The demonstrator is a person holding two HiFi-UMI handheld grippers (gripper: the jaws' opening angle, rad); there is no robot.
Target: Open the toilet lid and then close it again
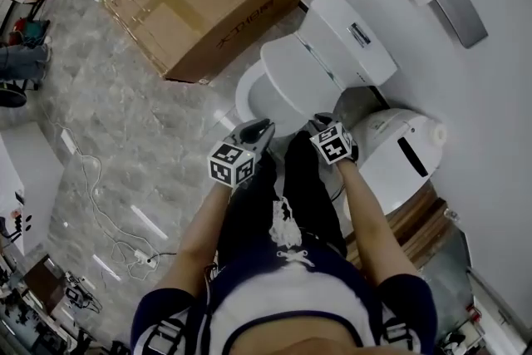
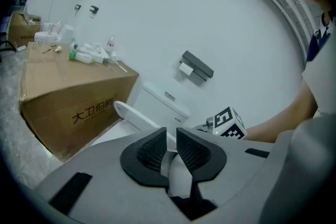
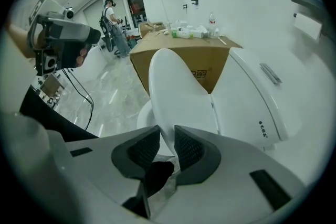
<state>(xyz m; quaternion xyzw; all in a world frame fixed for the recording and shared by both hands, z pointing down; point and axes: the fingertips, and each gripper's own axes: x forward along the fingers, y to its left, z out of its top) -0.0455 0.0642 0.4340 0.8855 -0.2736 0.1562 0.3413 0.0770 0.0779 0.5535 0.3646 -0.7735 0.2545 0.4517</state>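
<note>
White toilet lid point(image 1: 293, 79) stands half-raised, tilted over the bowl point(image 1: 243, 100). Right gripper point(image 3: 167, 131) is closing on its rim. Left gripper point(image 2: 171, 135) pinches the rim narrowly, the contact partly hidden by its jaws.

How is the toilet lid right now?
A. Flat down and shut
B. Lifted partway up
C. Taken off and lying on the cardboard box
B: the toilet lid stands tilted up off the bowl, whose rim shows under it, and it does not yet lean back on the tank.
</note>
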